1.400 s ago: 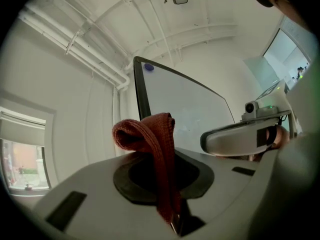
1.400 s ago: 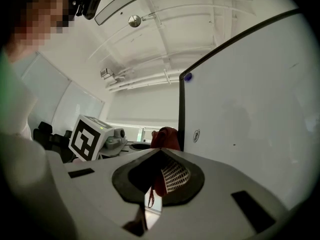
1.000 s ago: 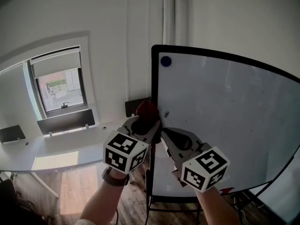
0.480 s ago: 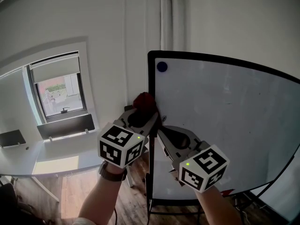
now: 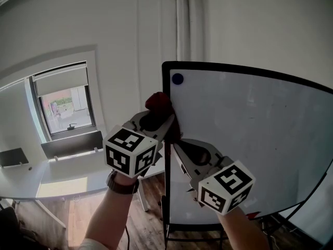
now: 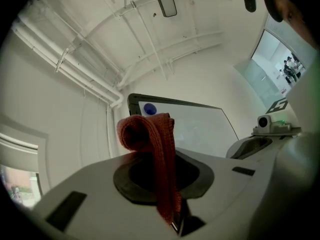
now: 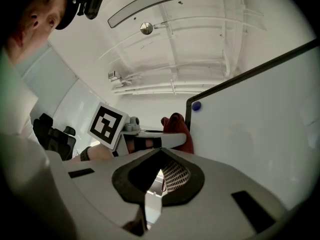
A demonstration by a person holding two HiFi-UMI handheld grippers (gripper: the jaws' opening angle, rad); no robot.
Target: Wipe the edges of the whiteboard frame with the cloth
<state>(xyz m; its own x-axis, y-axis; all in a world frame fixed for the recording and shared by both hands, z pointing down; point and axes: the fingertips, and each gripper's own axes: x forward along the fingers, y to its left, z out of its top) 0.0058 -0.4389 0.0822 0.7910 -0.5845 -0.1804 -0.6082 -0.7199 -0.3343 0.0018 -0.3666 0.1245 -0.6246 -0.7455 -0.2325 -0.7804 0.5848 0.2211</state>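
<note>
Red cloth (image 5: 158, 102), one whiteboard (image 5: 250, 139), two tools (image 5: 164, 115) (image 5: 176, 146)

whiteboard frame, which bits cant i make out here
- Right edge of the whiteboard frame: cut off by the head view's right border.
- Middle of its left edge: hidden in the head view behind the red cloth and the left gripper.
- Part of its bottom edge: behind the person's right forearm, head view.
- Cloth touching frame or not: they overlap in the head view.
</note>
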